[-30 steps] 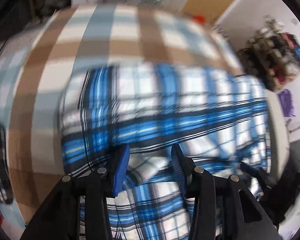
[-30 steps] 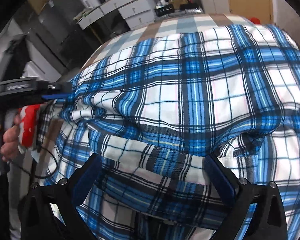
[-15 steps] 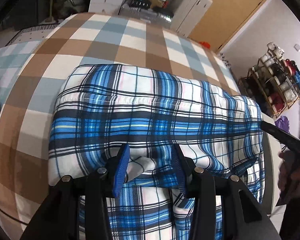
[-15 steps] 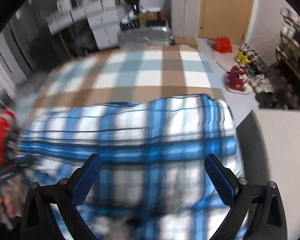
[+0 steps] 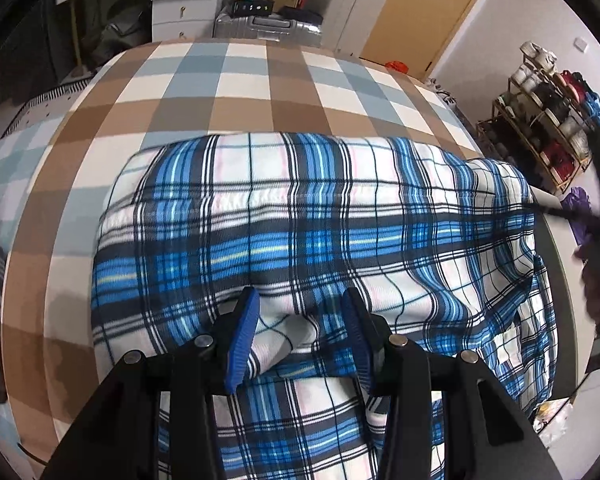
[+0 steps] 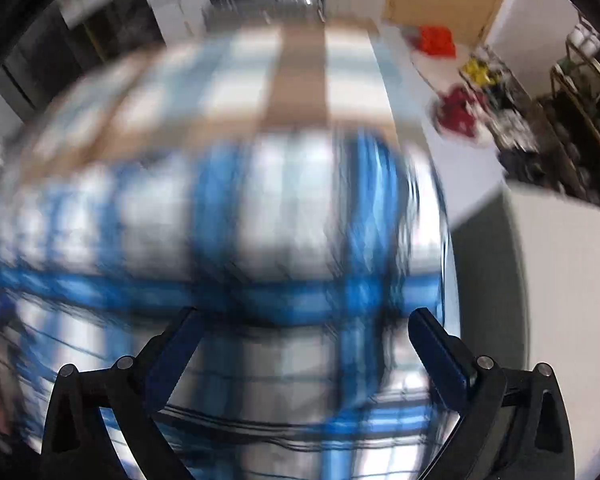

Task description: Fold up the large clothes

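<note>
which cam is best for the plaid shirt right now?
Left wrist. The shirt is sharp there, spread across the checked bedcover, with a bunch of its fabric between the left gripper's fingers. The right wrist view is motion-blurred: only smeared blue and white plaid beyond the open right gripper.

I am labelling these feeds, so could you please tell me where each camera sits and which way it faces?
Left wrist: rides the left tool, looking forward and down over the plaid shirt on the checked bedspread; its fingers flank a bunched fold.
Right wrist: rides the right tool, fingers wide, same direction; picture motion-blurred.
Shared: shirt, bedspread, wooden door.
</note>
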Demonstrator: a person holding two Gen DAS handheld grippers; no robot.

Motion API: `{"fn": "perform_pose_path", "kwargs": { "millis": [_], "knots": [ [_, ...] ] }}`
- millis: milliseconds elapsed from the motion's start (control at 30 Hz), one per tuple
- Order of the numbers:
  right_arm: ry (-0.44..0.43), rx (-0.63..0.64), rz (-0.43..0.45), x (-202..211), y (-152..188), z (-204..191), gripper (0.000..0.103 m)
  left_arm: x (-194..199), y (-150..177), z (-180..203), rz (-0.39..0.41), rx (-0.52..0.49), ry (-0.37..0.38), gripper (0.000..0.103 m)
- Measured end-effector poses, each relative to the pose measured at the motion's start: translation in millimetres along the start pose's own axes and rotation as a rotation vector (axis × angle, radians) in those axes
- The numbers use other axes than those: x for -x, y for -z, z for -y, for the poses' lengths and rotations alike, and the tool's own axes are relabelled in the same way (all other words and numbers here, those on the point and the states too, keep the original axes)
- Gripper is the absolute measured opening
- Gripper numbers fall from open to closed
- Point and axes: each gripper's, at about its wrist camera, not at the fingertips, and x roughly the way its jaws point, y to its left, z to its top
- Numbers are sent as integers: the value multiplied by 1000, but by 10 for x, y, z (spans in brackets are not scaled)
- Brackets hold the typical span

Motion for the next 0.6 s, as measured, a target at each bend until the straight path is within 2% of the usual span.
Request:
{"fn": "perform_pose_path", "kwargs": {
  "millis": [67,100,167,233,267,367,533,600],
  "knots": [
    [-26,25,49,117,-165,-170,103,-26,-35,-37,1,25,11,37],
    [-17,53,40,85,-235,-267,103,-27,-34,-42,0,32,15,37],
    [50,103,-31,-175,-386,-472,103,-42,-46,-87,-3,48,8,37],
    [76,120,-104,-443,-419,-527,103,-28,-37,-106,0,55,1,37],
    [66,96,-169,-641,-413,-512,103,-21,-39,-118,2,59,4,37],
    [30,17,-210,-949,-370,-364,103,-7,-56,-153,2,75,16,37],
    [1,52,-186,-949,-287,-318,103,-42,-105,-184,-10,100,33,37],
    [-12,52,-94,-729,-282,-257,103,-51,-114,-180,-13,101,31,37]
  ]
}}
